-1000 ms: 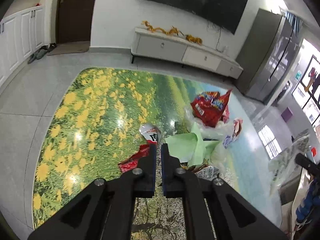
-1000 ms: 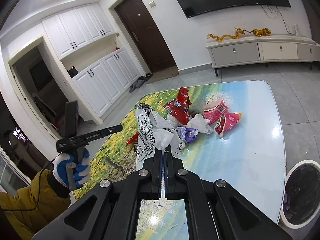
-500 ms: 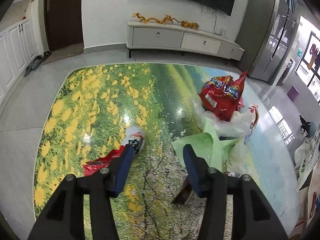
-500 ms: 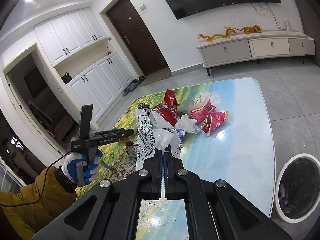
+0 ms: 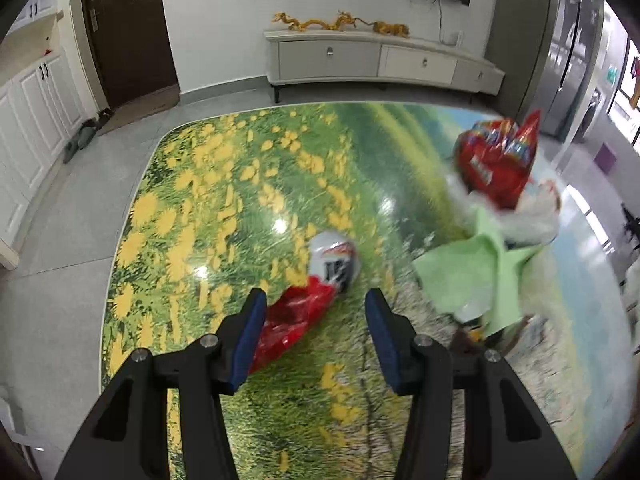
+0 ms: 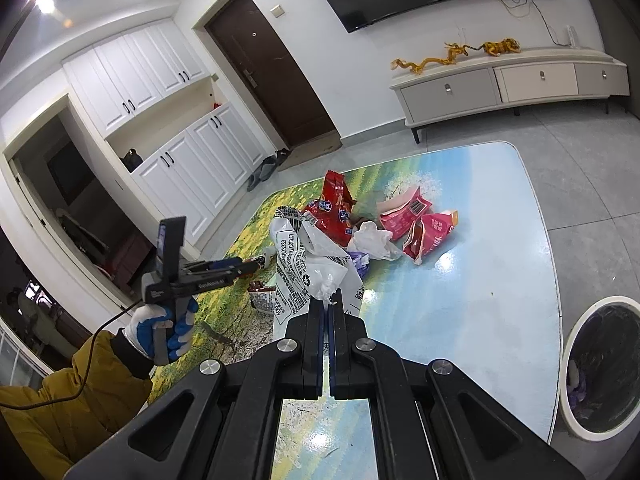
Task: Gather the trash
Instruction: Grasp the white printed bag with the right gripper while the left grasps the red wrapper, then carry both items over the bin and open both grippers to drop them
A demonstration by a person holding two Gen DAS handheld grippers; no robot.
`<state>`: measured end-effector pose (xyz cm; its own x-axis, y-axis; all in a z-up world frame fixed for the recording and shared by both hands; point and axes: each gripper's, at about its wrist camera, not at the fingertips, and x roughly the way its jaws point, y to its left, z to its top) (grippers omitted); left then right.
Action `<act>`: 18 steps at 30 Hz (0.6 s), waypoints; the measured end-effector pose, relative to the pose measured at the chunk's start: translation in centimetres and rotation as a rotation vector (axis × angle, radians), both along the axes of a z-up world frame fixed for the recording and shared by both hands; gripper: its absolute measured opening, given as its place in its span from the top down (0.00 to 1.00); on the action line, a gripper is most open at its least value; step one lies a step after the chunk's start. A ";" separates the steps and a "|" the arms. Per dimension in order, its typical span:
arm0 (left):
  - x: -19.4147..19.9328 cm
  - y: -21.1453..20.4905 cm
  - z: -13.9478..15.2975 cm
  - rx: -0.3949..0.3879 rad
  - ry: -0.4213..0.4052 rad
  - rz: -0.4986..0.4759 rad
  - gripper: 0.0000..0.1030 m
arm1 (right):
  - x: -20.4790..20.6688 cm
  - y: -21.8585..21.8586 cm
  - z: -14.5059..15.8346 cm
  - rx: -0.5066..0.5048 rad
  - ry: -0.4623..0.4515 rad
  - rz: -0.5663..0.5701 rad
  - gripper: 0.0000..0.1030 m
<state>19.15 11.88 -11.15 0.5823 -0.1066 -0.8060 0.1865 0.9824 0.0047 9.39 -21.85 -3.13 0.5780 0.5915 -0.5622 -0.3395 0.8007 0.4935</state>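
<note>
My left gripper (image 5: 314, 300) is open and hovers just above a red and white snack wrapper (image 5: 316, 292) lying on the flower-printed table (image 5: 200, 208); the wrapper lies between and ahead of the jaws. My right gripper (image 6: 327, 300) is shut on a white printed plastic bag (image 6: 308, 264), held above the table. The left gripper also shows in the right wrist view (image 6: 256, 266). A heap of trash lies further along the table: a red snack bag (image 5: 496, 160), green paper (image 5: 476, 276), white plastic (image 6: 374, 240) and pink packets (image 6: 424, 226).
A white-rimmed bin (image 6: 600, 364) with a dark liner stands on the floor right of the table. A TV cabinet (image 5: 380, 64) lines the far wall. White cupboards (image 6: 192, 152) and a dark door (image 6: 272, 76) stand to the left.
My left gripper opened from shut to wide and swung left over the red and white wrapper. My right gripper stayed shut on the bag, drifting slightly back from the heap.
</note>
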 end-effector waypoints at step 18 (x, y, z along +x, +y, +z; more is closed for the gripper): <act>-6.1 1.0 2.3 -0.135 -0.072 0.045 0.96 | -3.3 -0.8 3.0 0.039 -0.085 -0.002 0.98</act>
